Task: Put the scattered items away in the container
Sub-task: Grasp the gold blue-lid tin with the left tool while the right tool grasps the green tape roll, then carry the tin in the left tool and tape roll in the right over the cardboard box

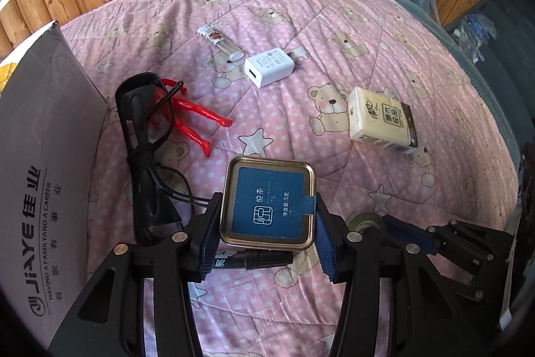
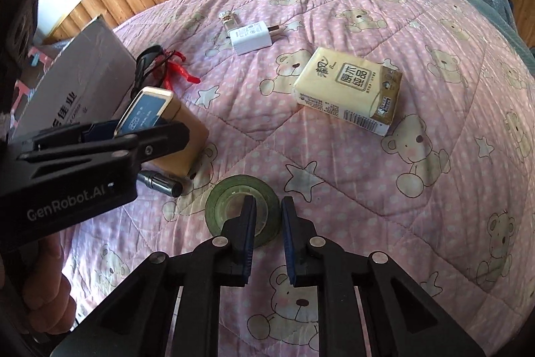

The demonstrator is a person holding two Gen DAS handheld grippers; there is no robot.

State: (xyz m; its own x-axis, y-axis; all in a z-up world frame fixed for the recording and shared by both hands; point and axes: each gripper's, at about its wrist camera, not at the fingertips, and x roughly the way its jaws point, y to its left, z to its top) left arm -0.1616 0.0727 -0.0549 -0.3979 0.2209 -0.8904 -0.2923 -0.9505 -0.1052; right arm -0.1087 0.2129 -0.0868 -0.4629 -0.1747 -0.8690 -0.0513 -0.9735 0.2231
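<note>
Gold metal with a blue label, the tin [image 1: 267,206] sat squeezed between the left gripper [image 1: 265,235] pads by its two side walls, held up over the near edge of the quilt [image 1: 384,56], just beside the box [image 1: 43,156]. It looked light, hard and a bit slippery, so the flat sides seemed the best place to hold. The right gripper [image 2: 267,219] was open a little, holding nothing, over the tape [image 2: 222,201].
</note>
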